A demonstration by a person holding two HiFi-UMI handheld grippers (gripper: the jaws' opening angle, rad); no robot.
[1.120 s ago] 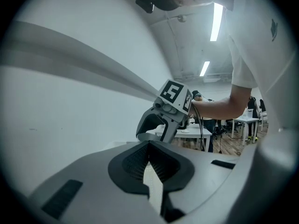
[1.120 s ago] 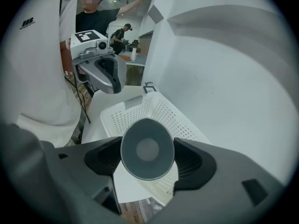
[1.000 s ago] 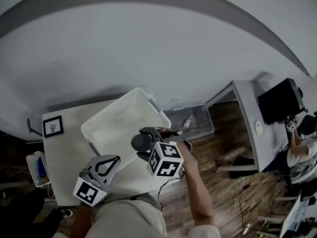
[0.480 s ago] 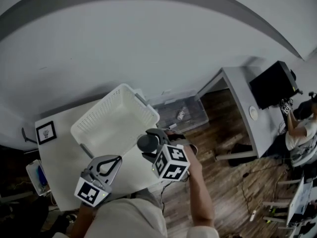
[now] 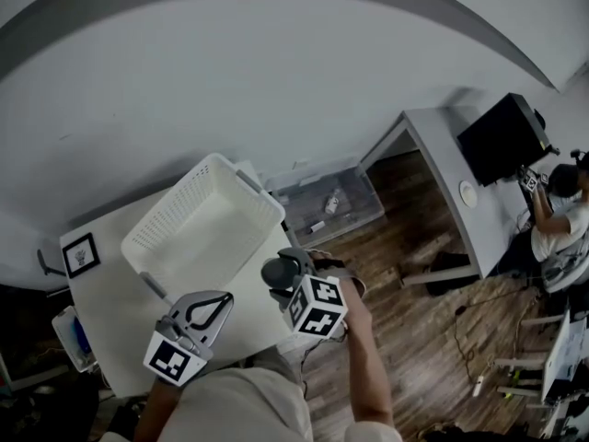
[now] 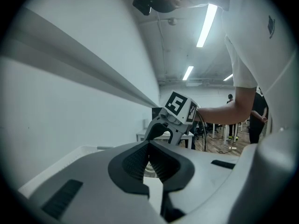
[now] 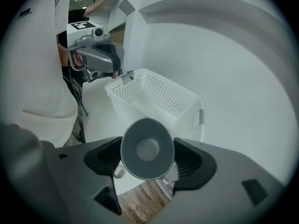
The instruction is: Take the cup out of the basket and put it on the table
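The grey cup [image 7: 147, 148], clamped by its sides in the right gripper's [image 7: 148, 164] fingers, hangs outside the basket [image 5: 156, 228] off its near right corner, base tilted down toward the worktop [image 5: 110, 330] edge; the left gripper's [image 6: 150, 160] fingers are closed, empty.

Cup [image 7: 147, 146]: plain mid grey, paler disc at its centre. Basket [image 7: 159, 97]: white, walls in a regular grid of small holes. Table [image 5: 110, 284]: white, unpatterned. Right gripper [image 7: 147, 160] and left gripper [image 6: 149, 146]: grey bodies, black ribbed pads; each cube white with black square markers. Floor [image 5: 414, 274]: brown wood planks. Wall [image 5: 276, 81]: pale grey, crossed by a darker grey band. Monitor [image 5: 502, 136]: black. Picture frame [image 5: 80, 254]: black round a white sheet
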